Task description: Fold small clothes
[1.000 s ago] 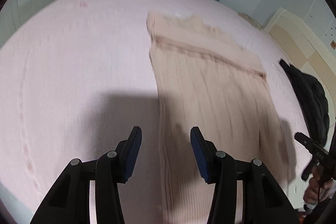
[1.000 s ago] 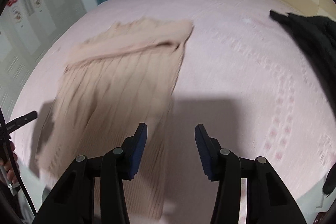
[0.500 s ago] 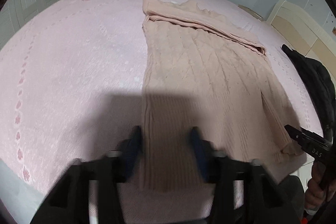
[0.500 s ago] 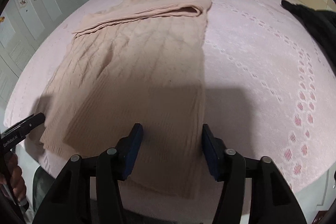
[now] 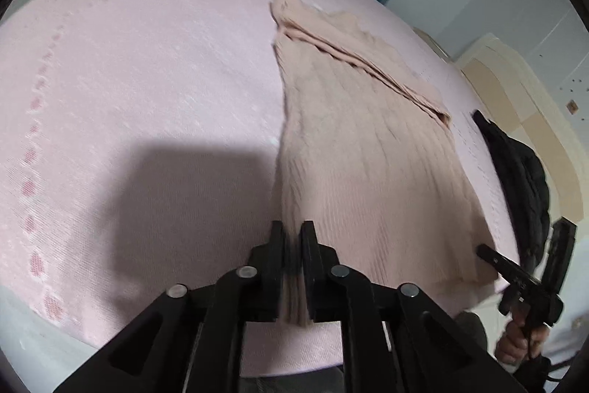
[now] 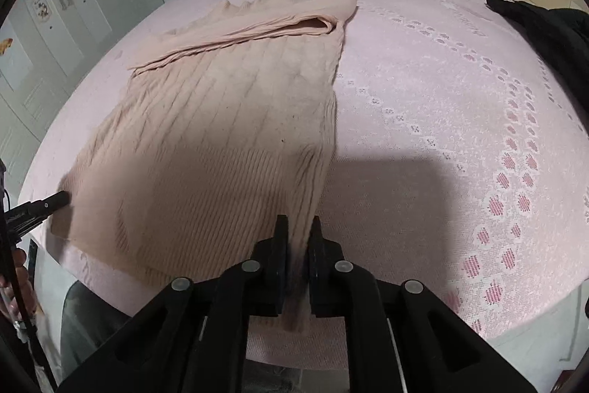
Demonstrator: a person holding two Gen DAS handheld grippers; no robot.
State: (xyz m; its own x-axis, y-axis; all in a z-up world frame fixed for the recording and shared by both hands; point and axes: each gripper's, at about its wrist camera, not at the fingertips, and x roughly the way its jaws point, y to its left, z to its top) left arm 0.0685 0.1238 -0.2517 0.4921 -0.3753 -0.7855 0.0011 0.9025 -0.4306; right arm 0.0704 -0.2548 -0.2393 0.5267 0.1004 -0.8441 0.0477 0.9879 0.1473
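A beige ribbed knit garment (image 6: 228, 120) lies flat on the pink bedspread (image 6: 441, 98), its far end already turned over into a band, its near hem at the bed's front edge. A second ago both tools hung above that hem with jaws wide apart; now each has come down onto a hem corner and pinched it. The left gripper (image 5: 292, 238) is clamped on the hem corner at the garment's left edge, the knit bunched between its pads and hanging out below them. The right gripper (image 6: 297, 234) is at the opposite corner; its jaws are closing, with a thick ridge of fabric already squeezed between them. From the left wrist view, the right tool shows at the garment's far hem corner, held by a hand (image 5: 515, 341). The fabric next to each corner has pulled into pleats that run toward the jaws, so both corners seem secured. That probably ends the grasp and sets up the next fold: carrying the hem up toward the folded band. A black garment (image 6: 545, 24) lies well apart from the knit.
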